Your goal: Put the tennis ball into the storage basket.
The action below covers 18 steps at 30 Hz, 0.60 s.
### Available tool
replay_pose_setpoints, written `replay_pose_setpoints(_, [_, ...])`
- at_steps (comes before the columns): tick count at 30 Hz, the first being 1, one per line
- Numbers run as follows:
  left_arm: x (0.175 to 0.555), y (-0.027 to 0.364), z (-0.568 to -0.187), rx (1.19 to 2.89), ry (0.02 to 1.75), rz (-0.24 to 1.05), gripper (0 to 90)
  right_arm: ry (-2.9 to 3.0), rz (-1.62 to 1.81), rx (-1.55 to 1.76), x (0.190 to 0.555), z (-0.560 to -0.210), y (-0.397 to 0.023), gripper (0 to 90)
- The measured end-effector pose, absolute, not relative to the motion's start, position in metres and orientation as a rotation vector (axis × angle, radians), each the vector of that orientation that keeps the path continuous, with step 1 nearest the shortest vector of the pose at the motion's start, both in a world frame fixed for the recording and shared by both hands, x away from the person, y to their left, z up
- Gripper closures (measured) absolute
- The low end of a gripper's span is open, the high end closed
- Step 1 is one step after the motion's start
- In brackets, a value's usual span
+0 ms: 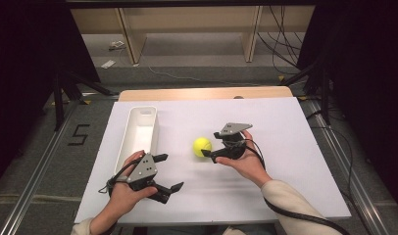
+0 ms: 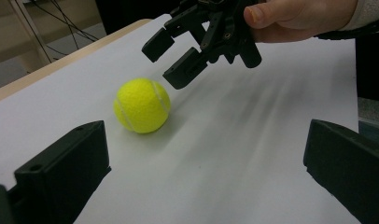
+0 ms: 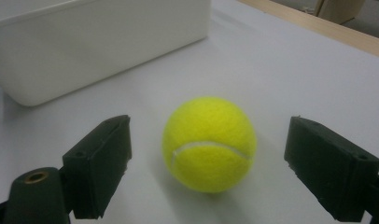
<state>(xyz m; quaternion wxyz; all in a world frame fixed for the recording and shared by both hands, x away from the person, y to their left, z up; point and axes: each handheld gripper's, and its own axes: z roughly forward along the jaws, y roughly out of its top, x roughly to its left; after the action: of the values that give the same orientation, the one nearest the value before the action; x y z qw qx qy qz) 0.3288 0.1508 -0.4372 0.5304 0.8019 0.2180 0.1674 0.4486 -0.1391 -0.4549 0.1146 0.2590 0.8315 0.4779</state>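
A yellow tennis ball rests on the white board near its middle. My right gripper is open just to the ball's right, its jaws pointing left at it. In the right gripper view the ball sits in the gap of that gripper, touching neither jaw. My left gripper is open near the front left, aimed to the right, with nothing between its jaws. The left gripper view has the ball ahead of its own gripper, and the right gripper hovering just beyond the ball.
A long white tray lies along the board's left side, and its wall stands just past the ball. The wooden table edge runs behind the board. Both forearms enter from the bottom.
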Motion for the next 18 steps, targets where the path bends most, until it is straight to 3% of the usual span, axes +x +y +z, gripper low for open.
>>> replay_pose_setpoints(18, [0.329,0.151,-0.437,1.914,0.517,0.398,0.0,2.473,1.348,0.780,0.458,-0.465,-0.126,15.4])
